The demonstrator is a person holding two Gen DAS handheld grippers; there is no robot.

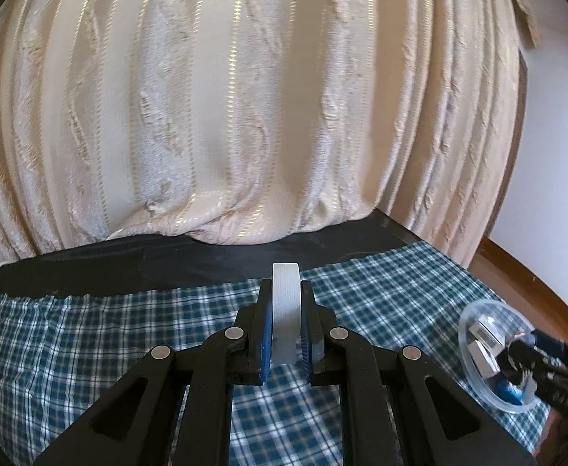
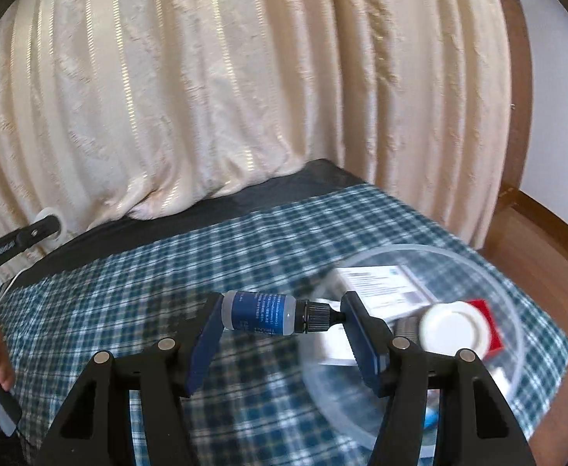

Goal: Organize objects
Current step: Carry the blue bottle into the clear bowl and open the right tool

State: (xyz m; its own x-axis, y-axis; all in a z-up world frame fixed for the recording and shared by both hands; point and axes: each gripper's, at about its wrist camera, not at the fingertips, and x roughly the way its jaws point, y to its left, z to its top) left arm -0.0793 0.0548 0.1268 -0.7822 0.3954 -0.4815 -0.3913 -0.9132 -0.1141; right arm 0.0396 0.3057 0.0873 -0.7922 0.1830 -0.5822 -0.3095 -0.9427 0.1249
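Your left gripper (image 1: 285,322) clamped on a white tape roll (image 1: 285,310) at frame centre, your right gripper (image 2: 280,334) pinching a blue dropper bottle (image 2: 272,312) end to end, clear bowl (image 2: 478,256) lower right holding what look like medicine boxes (image 2: 384,283), checked tabletop cloth (image 2: 167,279) beneath.

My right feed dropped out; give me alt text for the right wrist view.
The right gripper clamps a small blue-labelled dropper bottle end to end, beside a clear plastic bowl holding boxes and a white-capped container, over a checked tablecloth.
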